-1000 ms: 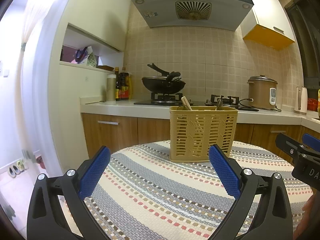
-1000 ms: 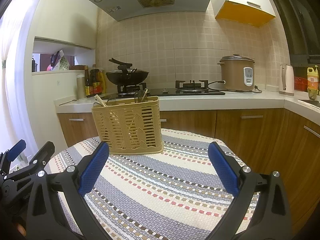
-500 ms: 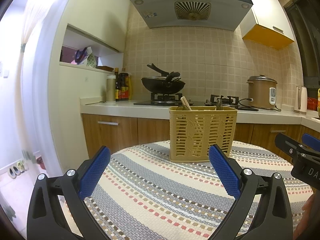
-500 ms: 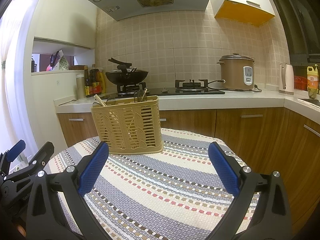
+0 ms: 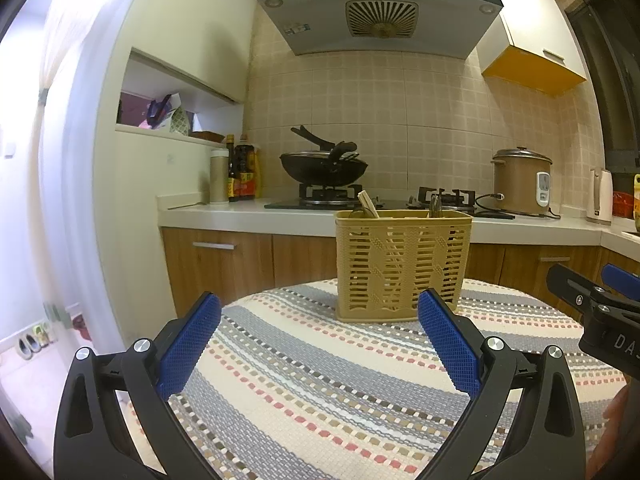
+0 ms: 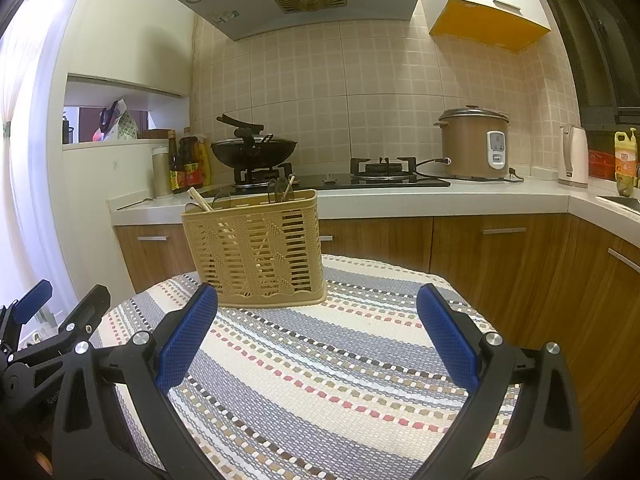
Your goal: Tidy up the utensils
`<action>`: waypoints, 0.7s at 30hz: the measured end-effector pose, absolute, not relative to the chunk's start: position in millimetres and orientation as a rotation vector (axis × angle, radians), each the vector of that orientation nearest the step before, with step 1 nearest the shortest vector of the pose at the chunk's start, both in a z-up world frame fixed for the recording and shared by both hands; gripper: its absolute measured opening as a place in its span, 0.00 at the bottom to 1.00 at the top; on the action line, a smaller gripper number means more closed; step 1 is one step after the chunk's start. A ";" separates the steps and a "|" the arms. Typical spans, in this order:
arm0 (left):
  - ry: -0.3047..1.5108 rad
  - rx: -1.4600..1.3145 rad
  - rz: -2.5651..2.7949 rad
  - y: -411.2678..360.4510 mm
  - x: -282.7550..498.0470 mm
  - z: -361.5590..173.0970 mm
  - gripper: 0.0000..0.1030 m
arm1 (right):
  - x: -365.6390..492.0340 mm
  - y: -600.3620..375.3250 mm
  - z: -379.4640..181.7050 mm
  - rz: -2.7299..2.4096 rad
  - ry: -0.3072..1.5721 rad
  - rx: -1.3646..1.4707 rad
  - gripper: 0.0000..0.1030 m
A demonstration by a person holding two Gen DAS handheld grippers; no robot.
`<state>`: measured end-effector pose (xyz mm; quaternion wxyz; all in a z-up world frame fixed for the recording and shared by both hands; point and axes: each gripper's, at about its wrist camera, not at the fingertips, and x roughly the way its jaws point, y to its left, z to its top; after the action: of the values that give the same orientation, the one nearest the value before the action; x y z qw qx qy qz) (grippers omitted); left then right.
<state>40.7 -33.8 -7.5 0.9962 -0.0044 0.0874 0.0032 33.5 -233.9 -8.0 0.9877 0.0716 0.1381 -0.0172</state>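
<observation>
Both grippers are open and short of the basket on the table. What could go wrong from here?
1. The utensil basket looks light and stands free on the striped tablecloth; a push from the left gripper might slide or tip it.
2. Chopsticks lean out over the rim, so a jaw from the right gripper may snag them.
3. The slatted walls hide most of the contents, making any grasp uncertain.

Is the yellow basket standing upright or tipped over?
Upright: the basket sits flat on the tablecloth, opening upward, chopsticks sticking out.
</observation>
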 end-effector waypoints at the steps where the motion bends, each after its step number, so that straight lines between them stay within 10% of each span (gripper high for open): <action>1: 0.174 -0.009 0.006 -34.0 40.4 -7.5 0.93 | 33.4 -233.9 -7.9 -0.034 0.277 0.143 0.92; 21: 0.177 -0.009 0.005 -34.0 41.8 -8.1 0.93 | 33.8 -233.9 -8.4 -0.033 0.283 0.143 0.92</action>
<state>41.8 -34.0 -8.1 0.9961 -0.0046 0.0882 0.0025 33.8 -233.9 -8.4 0.9873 0.0710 0.1411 -0.0166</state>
